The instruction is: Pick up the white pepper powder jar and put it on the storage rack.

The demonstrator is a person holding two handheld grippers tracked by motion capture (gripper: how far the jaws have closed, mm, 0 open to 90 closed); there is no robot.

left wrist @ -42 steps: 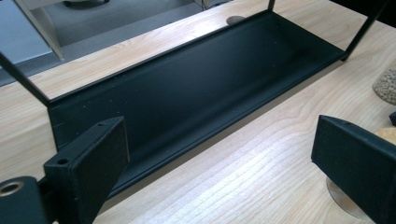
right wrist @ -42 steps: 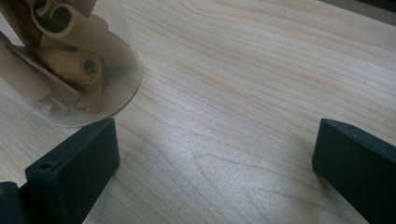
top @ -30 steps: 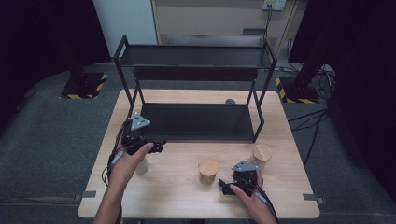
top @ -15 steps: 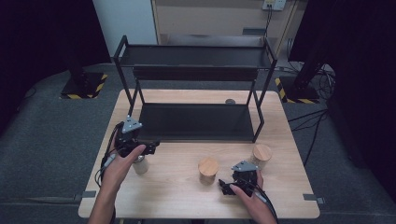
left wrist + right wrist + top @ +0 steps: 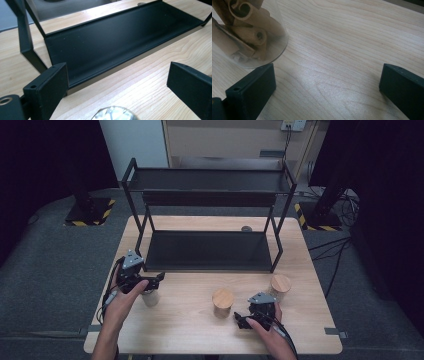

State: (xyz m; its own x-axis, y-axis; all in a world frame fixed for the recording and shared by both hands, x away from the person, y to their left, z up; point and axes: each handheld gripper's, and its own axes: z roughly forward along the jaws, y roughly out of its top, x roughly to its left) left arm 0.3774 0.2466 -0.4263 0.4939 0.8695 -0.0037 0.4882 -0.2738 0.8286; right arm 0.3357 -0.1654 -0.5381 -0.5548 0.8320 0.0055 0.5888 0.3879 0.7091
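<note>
A wooden bench (image 5: 200, 320) carries a black two-tier metal rack (image 5: 207, 250) at its back, its lower tray open toward the person, likely to receive the jars. The left tool (image 5: 155, 281), jaws wide, hovers over a small glass jar (image 5: 149, 297) near the rack's left foot, seemingly lining up a grasp. The right tool (image 5: 241, 321), also wide, rests low beside a cork-lidded jar of cinnamon sticks (image 5: 223, 302); another cork-lidded jar (image 5: 280, 286) stands just right.

Overhead light is falling evenly on the pale desk (image 5: 200, 320) while the surroundings are sinking into darkness. In the right gripper view a soft sheen is glaring off the wood, and the nearest black claw tips are blurring. The high view is looking soft and grainy.
</note>
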